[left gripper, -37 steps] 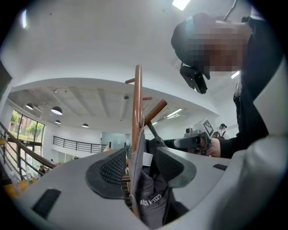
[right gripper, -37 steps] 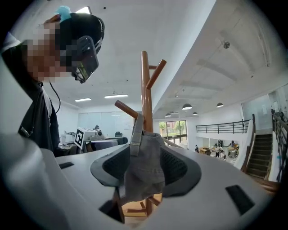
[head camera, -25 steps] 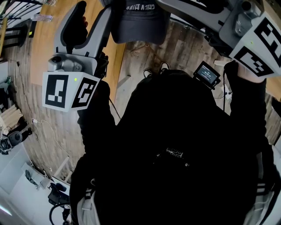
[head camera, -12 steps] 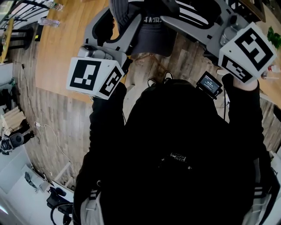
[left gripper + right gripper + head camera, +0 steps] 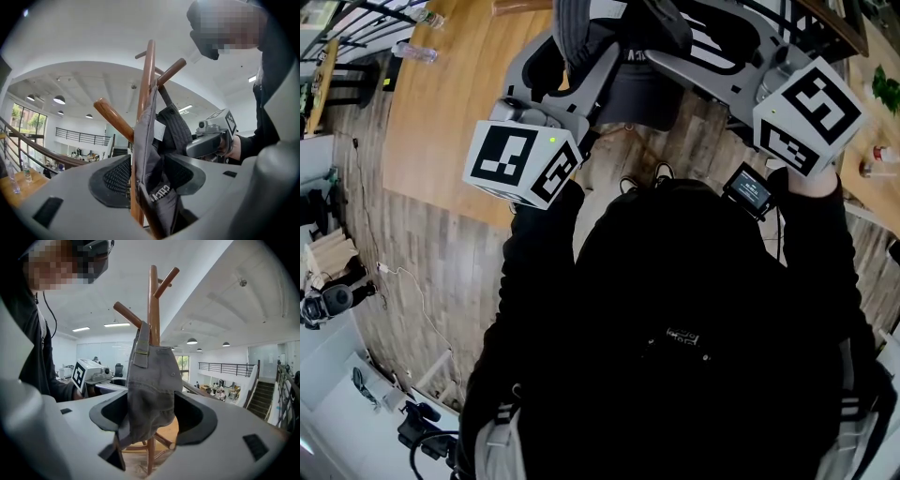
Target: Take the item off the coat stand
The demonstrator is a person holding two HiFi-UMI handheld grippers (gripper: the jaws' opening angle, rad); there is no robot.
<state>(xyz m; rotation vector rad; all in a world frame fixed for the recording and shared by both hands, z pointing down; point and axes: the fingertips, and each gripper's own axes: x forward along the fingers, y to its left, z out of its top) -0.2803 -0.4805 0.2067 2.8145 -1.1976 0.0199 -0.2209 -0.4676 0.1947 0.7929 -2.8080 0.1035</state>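
A dark grey cap [image 5: 151, 385] hangs by its back strap from a peg of the wooden coat stand [image 5: 153, 301]. In the right gripper view it fills the gap between the jaws of my right gripper [image 5: 152, 417], which is open around it. From the other side my left gripper [image 5: 149, 183] is also open, with the cap [image 5: 161, 187] and the stand's pole [image 5: 144, 93] between its jaws. The head view shows the cap [image 5: 637, 89] at the top, with both marker cubes [image 5: 523, 164] [image 5: 806, 114] raised on either side of it.
The stand's base legs [image 5: 157, 439] rest on a wood floor [image 5: 441, 112]. Upper pegs [image 5: 115, 119] stick out to the sides above the cap. Each gripper faces the other [image 5: 213, 136] [image 5: 89, 372] across the stand. A small screen [image 5: 747, 187] sits below the right cube.
Both grippers have closed in on the cap from either side. The left cube moved right and the right cube moved in and down in the head view.
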